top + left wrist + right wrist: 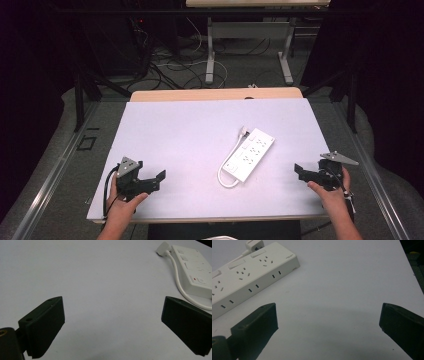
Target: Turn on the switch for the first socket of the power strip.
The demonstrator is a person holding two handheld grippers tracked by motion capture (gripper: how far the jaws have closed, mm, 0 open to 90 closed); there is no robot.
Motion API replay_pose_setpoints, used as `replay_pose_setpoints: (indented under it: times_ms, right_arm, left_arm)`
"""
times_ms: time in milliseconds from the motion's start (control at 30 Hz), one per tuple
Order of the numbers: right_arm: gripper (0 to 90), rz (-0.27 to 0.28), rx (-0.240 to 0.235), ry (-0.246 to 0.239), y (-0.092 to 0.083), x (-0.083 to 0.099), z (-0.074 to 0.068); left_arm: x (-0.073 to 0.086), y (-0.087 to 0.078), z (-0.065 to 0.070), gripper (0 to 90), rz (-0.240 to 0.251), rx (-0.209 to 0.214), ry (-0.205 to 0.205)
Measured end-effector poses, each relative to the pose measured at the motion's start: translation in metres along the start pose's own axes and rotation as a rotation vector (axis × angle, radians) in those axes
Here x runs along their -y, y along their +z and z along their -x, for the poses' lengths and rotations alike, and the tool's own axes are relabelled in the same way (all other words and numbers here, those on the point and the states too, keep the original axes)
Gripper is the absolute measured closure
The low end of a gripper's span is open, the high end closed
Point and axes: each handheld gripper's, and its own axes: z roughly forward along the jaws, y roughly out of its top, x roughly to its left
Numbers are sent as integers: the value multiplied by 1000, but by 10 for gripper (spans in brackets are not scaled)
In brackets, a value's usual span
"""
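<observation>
The left hand-held gripper [150, 181] is being held low over the near left part of the worktop [180, 130], its jaws spread wide with nothing between them. The right hand-held gripper [307, 174] is being held at the near right edge, its jaws likewise spread wide and empty, as is shown in its own view.

The power strip [248, 154] is lying flat near the middle of the worktop, set on a slant between the two grippers and well apart from both. Its white cable [226, 176] is looped along its left side, and the plug [243, 132] is resting just beside the far end.

The strip is being judged a rigid plastic body, fairly light, with smooth faces that may slip under the jaws. It is probably best taken across its narrow width, on the long side walls, rather than end to end. The cable is being judged limp and springy; it is likely to trail or drag if the body alone is lifted.

No container is being shown on the worktop.
</observation>
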Motion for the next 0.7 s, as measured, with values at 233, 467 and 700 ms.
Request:
replay_pose_setpoints:
  times_ms: [233, 467, 700]
  right_arm:
    - [25, -15, -2, 11, 5, 3, 2]
    - [28, -23, -2, 17, 8, 4, 0]
    - [30, -27, -6, 9, 11, 5, -1]
  left_arm:
    - [0, 0, 0, 49, 1, 0, 0]
    - [0, 0, -1, 50, 1, 0, 0]
    - [0, 0, -1, 49, 2, -2, -2]
